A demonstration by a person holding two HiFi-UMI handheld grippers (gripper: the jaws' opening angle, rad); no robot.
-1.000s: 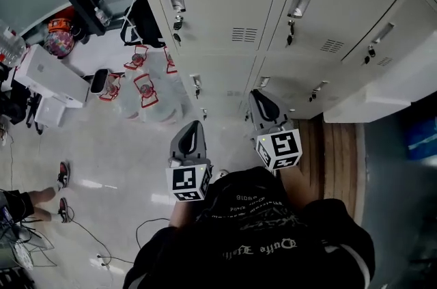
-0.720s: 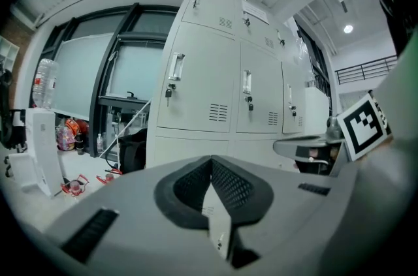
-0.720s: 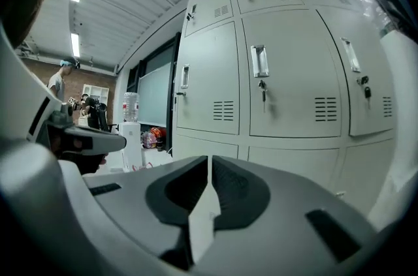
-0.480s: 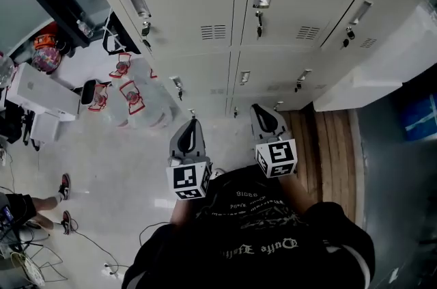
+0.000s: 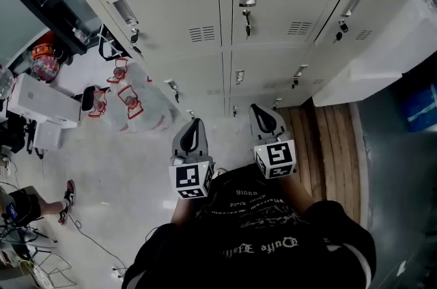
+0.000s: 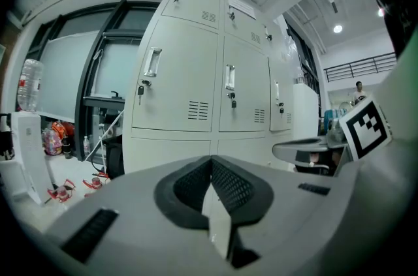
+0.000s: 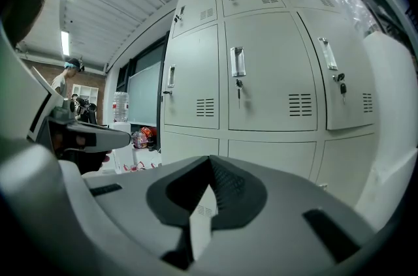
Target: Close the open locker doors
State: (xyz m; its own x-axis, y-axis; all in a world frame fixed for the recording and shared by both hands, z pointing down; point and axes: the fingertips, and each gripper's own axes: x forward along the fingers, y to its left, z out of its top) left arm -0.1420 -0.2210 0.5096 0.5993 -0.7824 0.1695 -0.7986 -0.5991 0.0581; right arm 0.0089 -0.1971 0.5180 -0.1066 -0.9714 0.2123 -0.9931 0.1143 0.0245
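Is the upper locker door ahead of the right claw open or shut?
Shut. The upper door lies flush with the doors beside it, no gap at its edges; its key hangs below the handle.
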